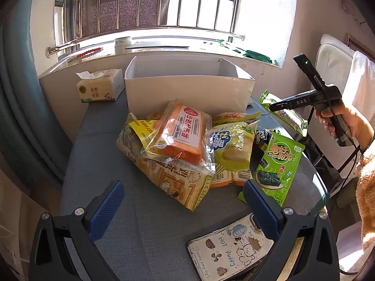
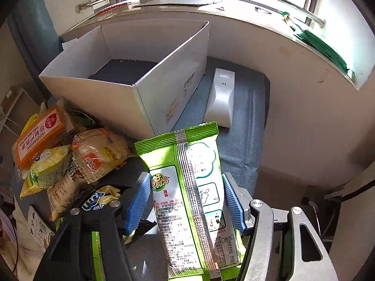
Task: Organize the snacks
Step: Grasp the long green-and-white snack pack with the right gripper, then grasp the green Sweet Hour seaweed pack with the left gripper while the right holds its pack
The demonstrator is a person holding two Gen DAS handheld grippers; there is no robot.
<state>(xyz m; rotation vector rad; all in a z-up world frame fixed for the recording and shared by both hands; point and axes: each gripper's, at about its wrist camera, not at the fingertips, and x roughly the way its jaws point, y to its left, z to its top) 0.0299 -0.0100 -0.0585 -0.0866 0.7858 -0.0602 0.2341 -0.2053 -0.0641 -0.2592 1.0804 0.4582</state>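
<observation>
Above the counter, the right gripper has its jaws clamped on a green seaweed packet, ready to carry it to the empty white box. Left gripper jaws gape wide, holding nothing, near the snack pile.

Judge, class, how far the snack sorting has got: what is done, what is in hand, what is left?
Done: nothing yet; the white cardboard box shows only its dark floor. In hand: the right tongs grip a green seaweed packet in front of the box. Left: the snack pile on the table; the left tongs hover open.
</observation>
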